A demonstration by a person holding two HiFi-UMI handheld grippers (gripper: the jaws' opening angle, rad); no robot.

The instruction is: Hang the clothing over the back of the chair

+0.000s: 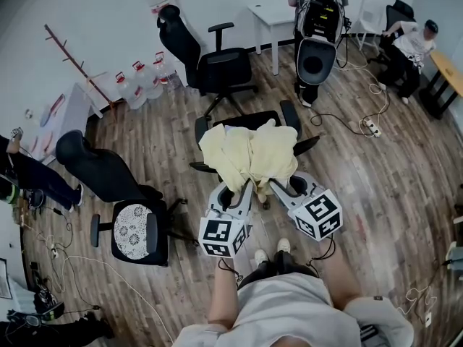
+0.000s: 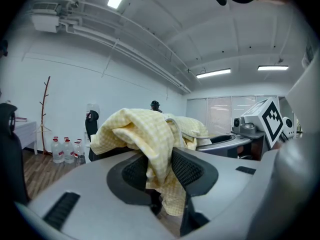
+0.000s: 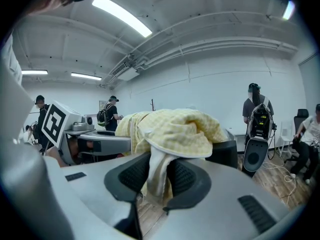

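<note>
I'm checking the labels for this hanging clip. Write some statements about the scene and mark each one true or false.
1. A yellow checked garment is draped over the back of a black office chair. True.
2. The garment's fabric hangs between the jaws of both the left gripper and the right gripper. True.
3. The chair with the lace-patterned cushion stands on the person's right. False: it stands on the person's left.
4. The water jugs stand on a table. False: they stand on the wood floor by the wall.
</note>
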